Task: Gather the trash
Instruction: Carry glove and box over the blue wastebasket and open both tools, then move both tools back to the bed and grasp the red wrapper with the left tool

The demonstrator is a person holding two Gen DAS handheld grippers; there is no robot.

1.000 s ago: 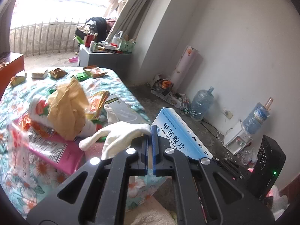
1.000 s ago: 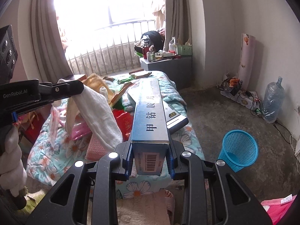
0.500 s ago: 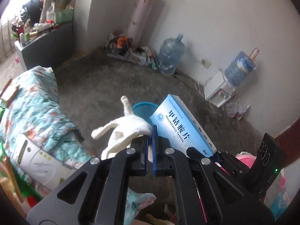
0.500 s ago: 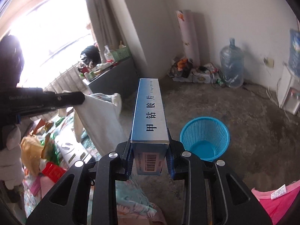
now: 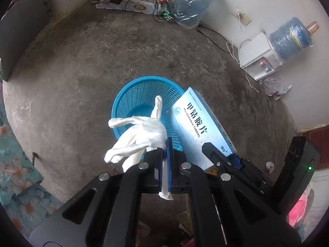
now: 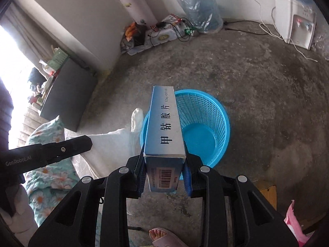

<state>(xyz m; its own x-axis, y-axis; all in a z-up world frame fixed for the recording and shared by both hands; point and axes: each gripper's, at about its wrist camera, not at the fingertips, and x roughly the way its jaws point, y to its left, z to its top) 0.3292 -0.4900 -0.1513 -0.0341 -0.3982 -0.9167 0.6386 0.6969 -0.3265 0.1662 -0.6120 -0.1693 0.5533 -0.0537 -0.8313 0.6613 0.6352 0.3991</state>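
Note:
A blue mesh basket stands on the concrete floor below both grippers. My left gripper is shut on a white cloth glove, which hangs over the basket's near rim. My right gripper is shut on a long blue medicine box with a barcode on its near end; the box reaches out over the basket's left rim. In the left wrist view the same box sits to the right of the glove, with the right gripper clamped on it. The glove and the left gripper show at left in the right wrist view.
A flowered bed cover lies at the left. Water bottles, a white dispenser, cables and packets line the far wall. A grey cabinet stands near the window. A person's sandalled foot shows at the bottom.
Both grippers have swung away from the cluttered bed, turned downward and come over the blue basket, each still carrying its item. The bed has slid out to the left edge.

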